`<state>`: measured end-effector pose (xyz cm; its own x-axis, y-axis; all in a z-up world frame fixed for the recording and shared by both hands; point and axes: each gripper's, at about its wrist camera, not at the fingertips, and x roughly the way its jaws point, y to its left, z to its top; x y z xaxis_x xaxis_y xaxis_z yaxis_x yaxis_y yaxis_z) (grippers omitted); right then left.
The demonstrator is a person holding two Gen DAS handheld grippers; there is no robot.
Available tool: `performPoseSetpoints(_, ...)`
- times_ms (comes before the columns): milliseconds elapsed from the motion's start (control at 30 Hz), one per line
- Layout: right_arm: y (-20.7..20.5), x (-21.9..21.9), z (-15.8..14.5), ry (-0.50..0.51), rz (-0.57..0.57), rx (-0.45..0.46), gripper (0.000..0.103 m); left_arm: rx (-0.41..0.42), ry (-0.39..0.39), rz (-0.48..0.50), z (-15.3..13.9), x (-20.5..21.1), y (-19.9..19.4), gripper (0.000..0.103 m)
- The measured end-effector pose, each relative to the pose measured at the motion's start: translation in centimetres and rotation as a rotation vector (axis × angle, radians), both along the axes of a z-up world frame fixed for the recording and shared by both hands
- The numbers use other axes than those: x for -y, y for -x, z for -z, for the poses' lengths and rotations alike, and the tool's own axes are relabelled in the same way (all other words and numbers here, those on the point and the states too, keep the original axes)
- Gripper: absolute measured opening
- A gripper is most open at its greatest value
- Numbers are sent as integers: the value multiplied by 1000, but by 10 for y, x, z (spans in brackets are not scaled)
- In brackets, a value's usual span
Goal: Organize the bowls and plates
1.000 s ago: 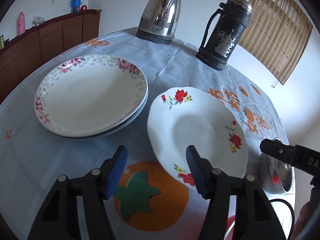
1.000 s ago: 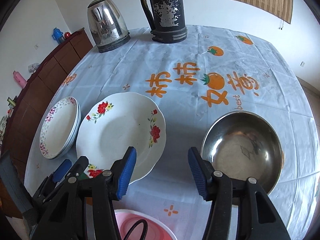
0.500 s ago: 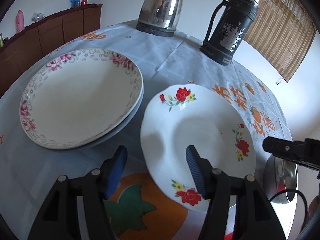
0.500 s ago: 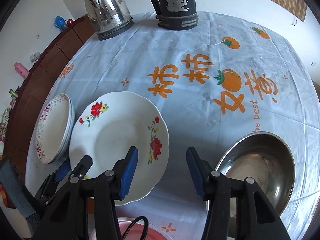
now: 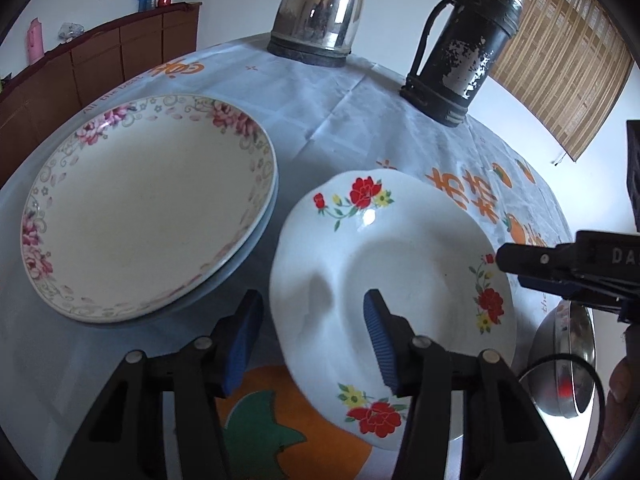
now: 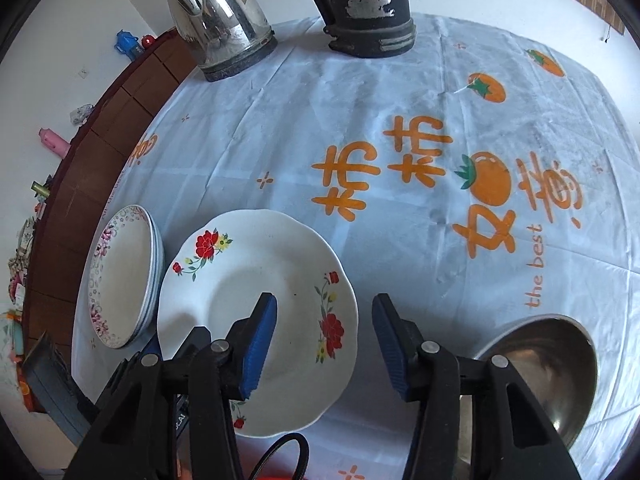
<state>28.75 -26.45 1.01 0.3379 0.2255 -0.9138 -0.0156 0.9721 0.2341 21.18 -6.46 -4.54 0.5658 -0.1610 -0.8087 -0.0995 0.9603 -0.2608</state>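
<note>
A white plate with red flowers point(image 5: 400, 264) point(image 6: 256, 316) lies on the tablecloth beside a stack of pink-flowered plates point(image 5: 148, 216) point(image 6: 124, 276). My left gripper point(image 5: 312, 340) straddles the red-flower plate's left rim. Its jaws are closing, and a gap still shows at both pads. My right gripper point(image 6: 324, 344) straddles the same plate's right rim, open, with its left finger over the plate and its right finger over the cloth. It also enters the left wrist view as the right gripper point(image 5: 560, 268). A steel bowl point(image 6: 548, 364) point(image 5: 568, 360) sits right of the plate.
A steel kettle point(image 5: 320, 12) point(image 6: 220, 20) and a worn black flask point(image 5: 460, 40) point(image 6: 368, 4) stand at the table's far side. A brown cabinet point(image 5: 100, 60) runs along the wall at the left. A black cable point(image 6: 288, 452) loops at the near edge.
Both grippers have come closer to the red-flower plate. The right one shifted left, so its left finger now lies over the plate. The left jaws have narrowed.
</note>
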Motion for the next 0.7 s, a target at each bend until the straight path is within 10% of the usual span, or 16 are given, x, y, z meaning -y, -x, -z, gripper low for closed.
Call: performPoseSetpoints(700, -17, -13, 36, 24, -102, -33, 32, 24, 36, 9, 2, -1, -10, 38)
